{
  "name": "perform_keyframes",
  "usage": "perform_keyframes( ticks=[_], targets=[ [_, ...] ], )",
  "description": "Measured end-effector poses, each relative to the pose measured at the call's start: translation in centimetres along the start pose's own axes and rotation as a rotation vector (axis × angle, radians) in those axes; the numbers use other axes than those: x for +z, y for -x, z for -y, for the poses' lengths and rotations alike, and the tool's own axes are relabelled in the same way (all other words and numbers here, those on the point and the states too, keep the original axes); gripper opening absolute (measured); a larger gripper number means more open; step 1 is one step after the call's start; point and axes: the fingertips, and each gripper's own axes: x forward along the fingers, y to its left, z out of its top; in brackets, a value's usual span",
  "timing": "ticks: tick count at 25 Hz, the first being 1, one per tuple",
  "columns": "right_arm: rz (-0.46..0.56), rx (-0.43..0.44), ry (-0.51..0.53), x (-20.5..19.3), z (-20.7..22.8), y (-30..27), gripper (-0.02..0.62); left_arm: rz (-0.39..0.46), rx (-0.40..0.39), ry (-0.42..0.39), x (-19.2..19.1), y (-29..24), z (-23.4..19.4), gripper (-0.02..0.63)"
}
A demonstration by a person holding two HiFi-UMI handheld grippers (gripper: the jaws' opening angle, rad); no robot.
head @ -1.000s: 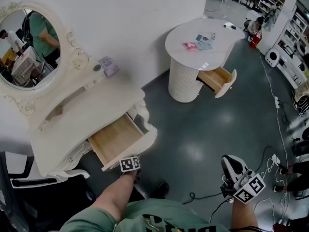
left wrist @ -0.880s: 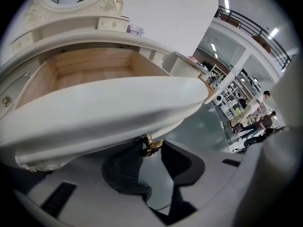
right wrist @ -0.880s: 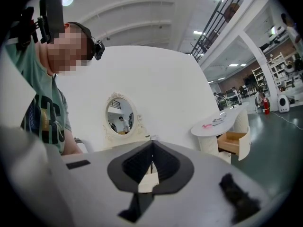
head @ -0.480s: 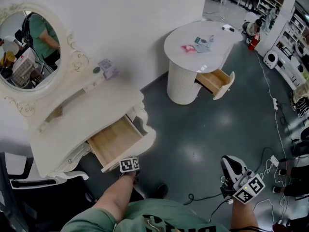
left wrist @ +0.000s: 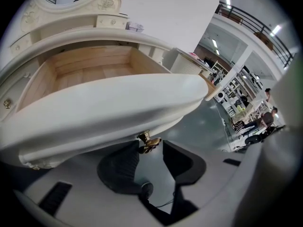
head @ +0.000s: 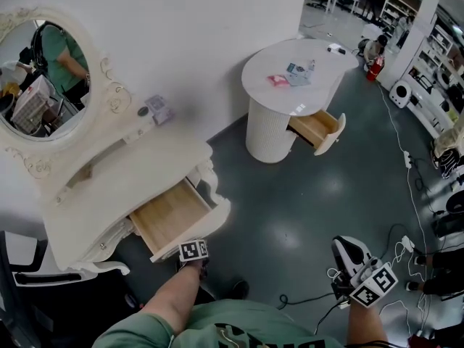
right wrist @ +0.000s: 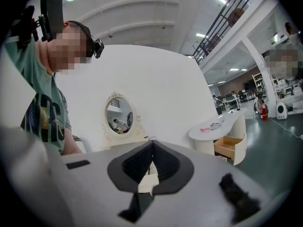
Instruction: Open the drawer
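Observation:
The cream dressing table (head: 109,187) has its wooden drawer (head: 170,212) pulled out toward me. My left gripper (head: 194,251) sits at the middle of the drawer's white front (left wrist: 109,103), pointing steeply down. In the left gripper view the small brass knob (left wrist: 148,142) hangs between the two black pads (left wrist: 124,162). The jaws have just been opening, and a gap shows on the knob's right side. My right gripper (head: 346,251) hangs over the floor at the lower right, away from the furniture. Its jaws are shut on nothing (right wrist: 152,156).
A round white table (head: 293,67) with its own open drawer (head: 319,129) stands at the back right. Cables (head: 406,245) trail across the grey floor on the right. An oval mirror (head: 36,71) and a small box (head: 158,107) top the dressing table. A chair (head: 43,281) stands at the lower left.
The head view has shifted slightly. The drawer stays pulled out and both grippers keep their places.

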Motion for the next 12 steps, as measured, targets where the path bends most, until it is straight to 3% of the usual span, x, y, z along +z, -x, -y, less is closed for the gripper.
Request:
perform_keyframes(
  ticks=[12],
  targets=[
    [0.001,0.059,0.020,0.6,-1.5,-1.3,0.012,0.028,-0.047,0.061,-1.7,2.4,-0.1,0.172]
  ],
)
